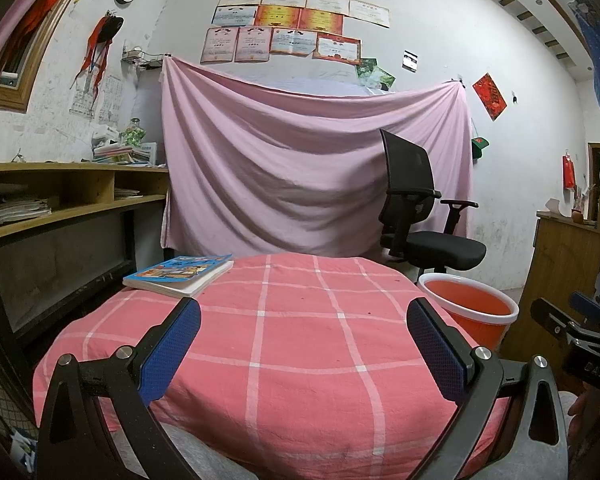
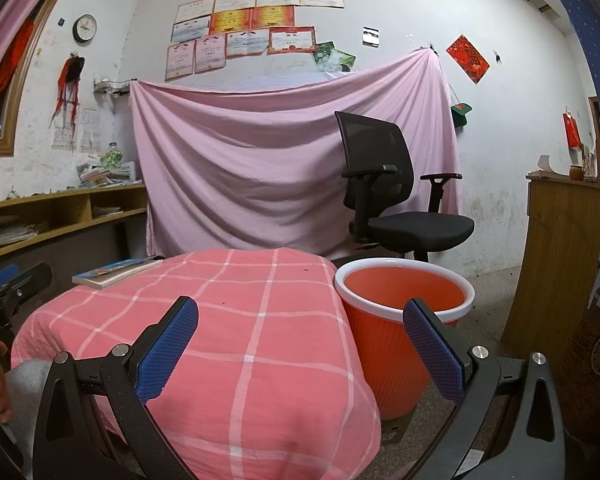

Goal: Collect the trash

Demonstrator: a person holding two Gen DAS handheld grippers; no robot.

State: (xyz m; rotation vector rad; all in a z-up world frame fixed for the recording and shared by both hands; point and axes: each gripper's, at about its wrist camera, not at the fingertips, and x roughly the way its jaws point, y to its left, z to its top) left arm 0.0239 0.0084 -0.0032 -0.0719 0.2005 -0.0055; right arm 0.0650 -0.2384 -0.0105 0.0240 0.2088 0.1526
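An orange bin with a white rim (image 2: 384, 344) stands on the floor right of a small table draped in a pink checked cloth (image 2: 227, 332); the bin (image 1: 470, 312) shows at the table's right edge in the left wrist view. No loose trash shows on the cloth (image 1: 283, 340), only tiny dark specks. My left gripper (image 1: 304, 348) hovers open over the near part of the cloth, nothing between its blue pads. My right gripper (image 2: 302, 348) is open too, straddling the table's right edge and the bin. The right gripper's fingers (image 1: 560, 320) also show at the far right of the left wrist view.
A book with a blue cover (image 1: 179, 274) lies on the table's far left corner. A black office chair (image 2: 396, 196) stands behind the bin before a hanging pink sheet (image 1: 300, 168). Wooden shelving (image 1: 59, 196) runs along the left, a wooden cabinet (image 2: 556, 248) stands right.
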